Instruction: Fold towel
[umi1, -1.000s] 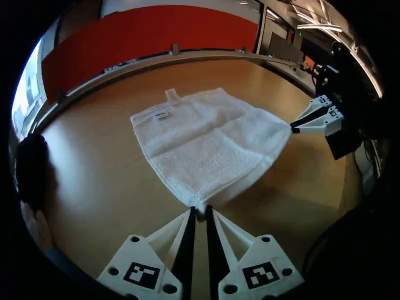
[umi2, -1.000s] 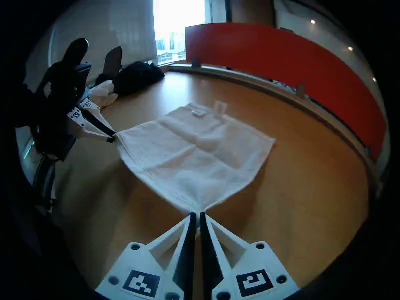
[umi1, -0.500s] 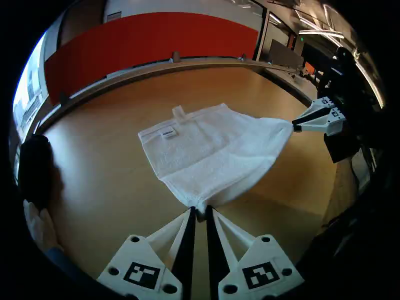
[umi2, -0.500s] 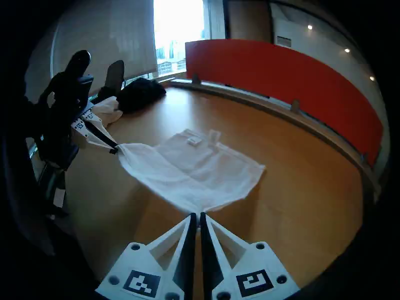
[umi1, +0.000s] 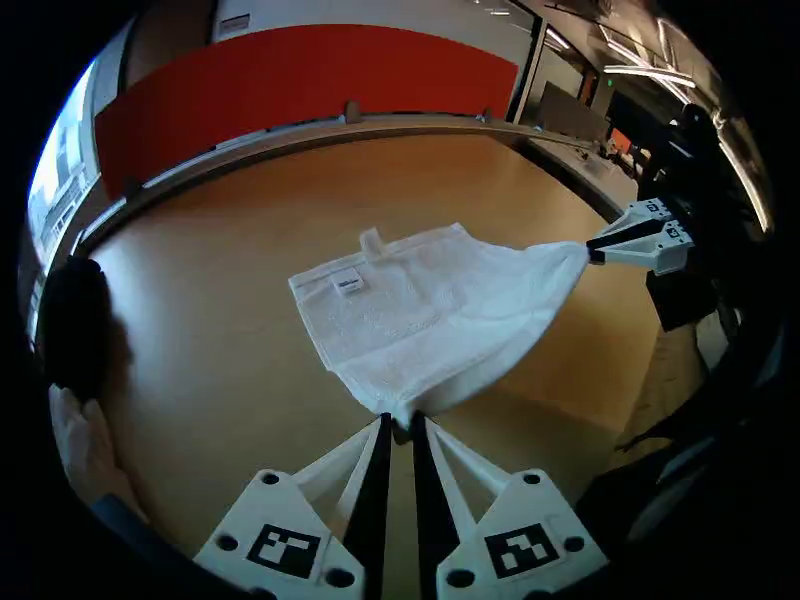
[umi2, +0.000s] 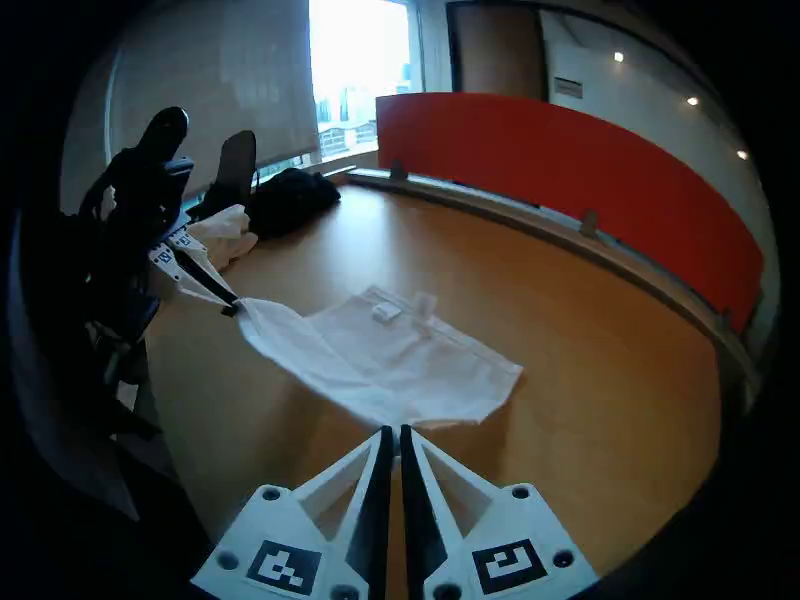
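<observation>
Left claw (umi1: 400, 428), bottom centre of left gripper view, clenched on one near corner of white towel (umi1: 430, 310). Right claw (umi2: 395, 435), bottom centre of right gripper view, clenched on other near corner. Both corners lifted off wooden desk (umi1: 220, 330). Near edge stretched between claws. Far part lies flat mid-frame, label and loop at far edge. Red partition (umi1: 300, 80) across top of frame. Dark bag (umi2: 290, 195) upper left of right gripper view, white cloth (umi2: 225, 230) just beside it.
</observation>
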